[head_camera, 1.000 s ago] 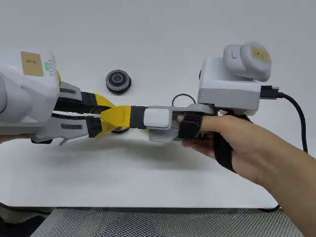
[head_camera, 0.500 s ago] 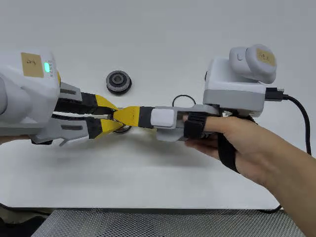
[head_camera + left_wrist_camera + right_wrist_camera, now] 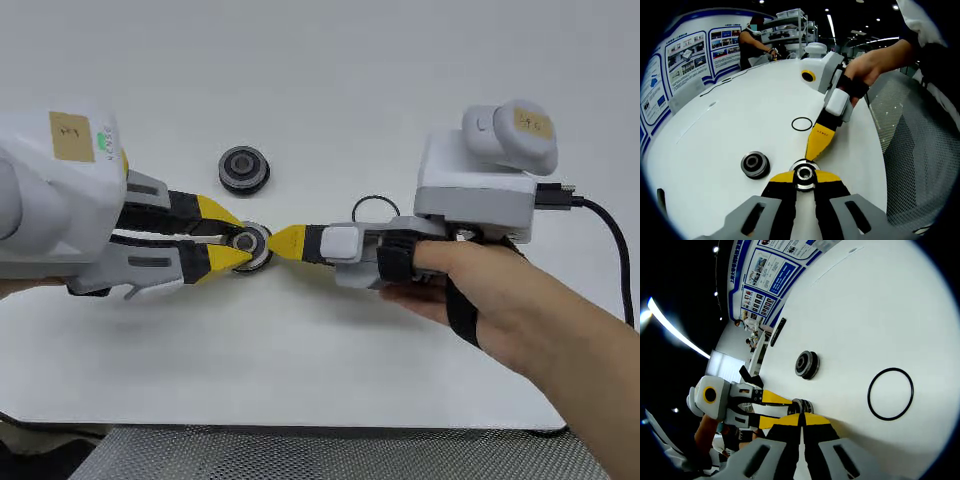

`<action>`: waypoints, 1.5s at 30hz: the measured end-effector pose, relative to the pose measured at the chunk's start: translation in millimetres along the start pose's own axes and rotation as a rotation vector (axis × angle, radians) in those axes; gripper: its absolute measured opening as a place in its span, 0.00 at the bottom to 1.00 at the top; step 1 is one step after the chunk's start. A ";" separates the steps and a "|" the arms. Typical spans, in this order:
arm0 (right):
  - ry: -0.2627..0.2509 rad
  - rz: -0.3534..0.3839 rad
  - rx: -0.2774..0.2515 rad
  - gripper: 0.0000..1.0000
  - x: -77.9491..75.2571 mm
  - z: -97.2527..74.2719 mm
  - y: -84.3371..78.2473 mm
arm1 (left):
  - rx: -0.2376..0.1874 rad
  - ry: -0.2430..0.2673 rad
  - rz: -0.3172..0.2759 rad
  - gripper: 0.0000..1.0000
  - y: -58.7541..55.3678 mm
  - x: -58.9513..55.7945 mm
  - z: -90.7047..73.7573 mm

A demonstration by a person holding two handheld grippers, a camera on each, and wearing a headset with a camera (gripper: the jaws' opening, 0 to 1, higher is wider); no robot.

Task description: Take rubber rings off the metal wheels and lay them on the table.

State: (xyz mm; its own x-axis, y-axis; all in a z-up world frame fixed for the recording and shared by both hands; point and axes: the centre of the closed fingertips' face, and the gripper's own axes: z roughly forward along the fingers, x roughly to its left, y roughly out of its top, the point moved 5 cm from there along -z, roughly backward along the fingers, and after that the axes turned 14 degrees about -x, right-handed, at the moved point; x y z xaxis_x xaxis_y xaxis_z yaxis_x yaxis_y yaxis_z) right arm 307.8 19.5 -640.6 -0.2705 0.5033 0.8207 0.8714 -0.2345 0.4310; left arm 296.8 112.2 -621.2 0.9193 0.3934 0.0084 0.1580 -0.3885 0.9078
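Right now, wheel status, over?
Left hand-held gripper shut on wheel. Right hand-held gripper shut, tip at its rim. One ring on table. Nothing in the way.

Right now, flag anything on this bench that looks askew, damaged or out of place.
Nothing stands out. One rubber ring lies flat on the table, and a loose wheel lies nearby. The left gripper clamps a second wheel while the right gripper, jaws closed, meets its rim.
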 end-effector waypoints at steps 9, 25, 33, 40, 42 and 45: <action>-0.016 -0.037 -0.013 0.01 3.4 -2.8 -0.6 | 0.000 -0.002 -0.001 0.13 0.0 -0.4 0.3; -0.036 -0.154 -0.011 0.01 13.4 -0.5 -4.9 | 0.000 -0.004 0.002 0.12 -0.3 -0.7 0.4; -0.037 -0.182 -0.008 0.01 14.6 0.3 -5.2 | -0.001 -0.004 0.002 0.12 -0.6 -0.5 0.3; -0.027 -0.192 -0.011 0.01 16.5 1.5 -5.9 | 0.000 -0.005 0.005 0.12 -0.5 -0.7 0.5; -0.024 -0.194 -0.011 0.01 16.9 1.9 -6.0 | -0.001 -0.004 0.005 0.12 -0.5 -0.7 0.6; -0.020 -0.188 -0.015 0.01 16.8 2.9 -6.4 | -0.001 -0.003 0.006 0.13 -0.5 -0.9 0.7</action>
State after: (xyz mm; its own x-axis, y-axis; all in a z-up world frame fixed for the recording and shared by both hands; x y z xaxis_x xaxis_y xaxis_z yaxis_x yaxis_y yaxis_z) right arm 298.8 31.9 -630.7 -0.4200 0.5558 0.7175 0.7997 -0.1472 0.5821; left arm 296.2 111.5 -621.9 0.9215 0.3882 0.0128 0.1518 -0.3902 0.9081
